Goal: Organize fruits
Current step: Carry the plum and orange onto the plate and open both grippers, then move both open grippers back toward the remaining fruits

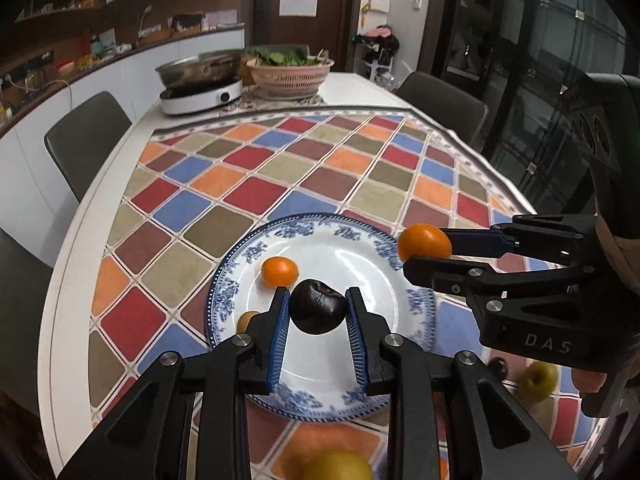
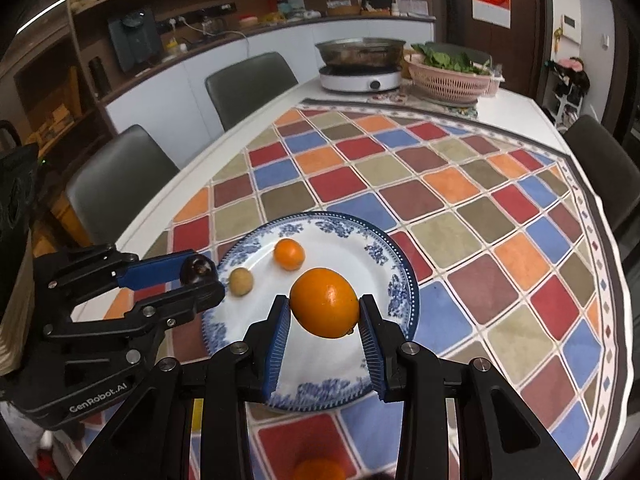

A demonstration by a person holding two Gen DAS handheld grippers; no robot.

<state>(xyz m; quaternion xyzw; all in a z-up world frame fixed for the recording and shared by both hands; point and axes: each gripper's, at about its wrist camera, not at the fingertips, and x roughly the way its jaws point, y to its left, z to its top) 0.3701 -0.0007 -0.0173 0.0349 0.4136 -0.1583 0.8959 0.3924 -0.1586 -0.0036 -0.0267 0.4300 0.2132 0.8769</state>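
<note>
Right wrist: orange (image 2: pixel 325 303) lies crosswise, clamped in right tool (image 2: pixel 325 312).

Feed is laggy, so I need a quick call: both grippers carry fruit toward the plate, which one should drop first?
Left, probably. The left gripper holds the dark plum over the blue-and-white plate's open centre. The right gripper holds its orange nearer the rim, so it has farther to go.
</note>
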